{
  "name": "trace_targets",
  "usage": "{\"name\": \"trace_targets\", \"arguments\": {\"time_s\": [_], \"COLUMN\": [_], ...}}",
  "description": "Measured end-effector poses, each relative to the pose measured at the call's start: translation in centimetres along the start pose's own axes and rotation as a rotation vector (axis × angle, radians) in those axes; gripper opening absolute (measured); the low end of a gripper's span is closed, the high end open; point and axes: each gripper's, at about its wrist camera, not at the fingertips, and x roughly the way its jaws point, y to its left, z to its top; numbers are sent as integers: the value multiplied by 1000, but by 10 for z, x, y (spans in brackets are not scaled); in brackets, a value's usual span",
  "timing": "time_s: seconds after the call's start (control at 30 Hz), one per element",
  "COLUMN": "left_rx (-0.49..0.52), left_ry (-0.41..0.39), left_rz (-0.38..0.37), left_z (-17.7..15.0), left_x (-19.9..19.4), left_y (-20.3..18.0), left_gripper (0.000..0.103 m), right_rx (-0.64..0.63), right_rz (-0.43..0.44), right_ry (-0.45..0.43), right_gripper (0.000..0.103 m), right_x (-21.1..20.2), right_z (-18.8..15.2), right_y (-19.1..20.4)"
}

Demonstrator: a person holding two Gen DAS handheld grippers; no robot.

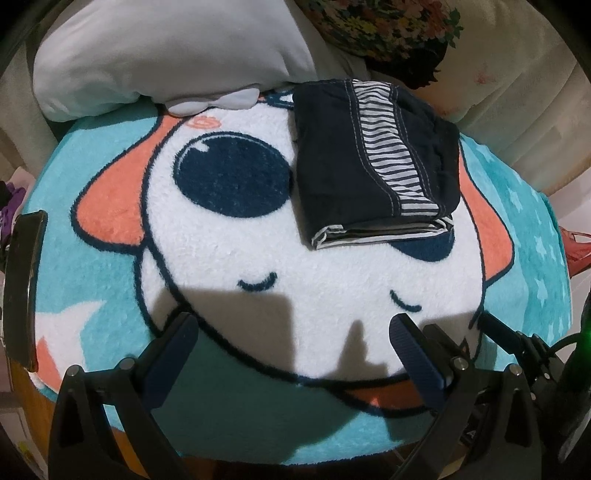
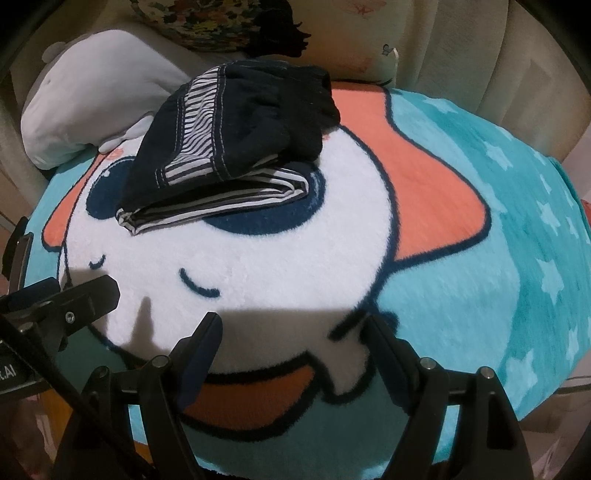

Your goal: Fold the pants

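Dark navy pants [image 1: 373, 162] with a striped side band lie folded in a compact bundle on a cartoon blanket [image 1: 258, 236], far from both grippers. They also show in the right wrist view [image 2: 236, 140]. My left gripper [image 1: 291, 332] is open and empty, near the blanket's front edge. My right gripper [image 2: 291, 332] is open and empty, also at the front edge. The right gripper's finger [image 1: 506, 336] shows at the right of the left wrist view, and the left gripper's finger [image 2: 85, 295] at the left of the right wrist view.
A white plush pillow [image 1: 159, 51] lies behind the blanket at the back left. A floral cushion [image 1: 384, 26] sits at the back. A cream sofa back [image 2: 480, 62] rises behind. A dark phone-like object [image 1: 26, 288] stands at the left edge.
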Motion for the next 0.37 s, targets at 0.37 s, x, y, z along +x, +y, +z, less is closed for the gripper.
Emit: {"name": "trace_targets", "arguments": {"time_s": [0.37], "left_rx": [-11], "left_ry": [-12], "left_rz": [13], "left_z": [-4], "left_x": [-8], "left_y": [4], "left_gripper": [103], "right_rx": [-38], "right_rz": [15], "right_ry": [0], "right_gripper": [85], "right_x": [1], "right_z": [2], "right_y": [10]}}
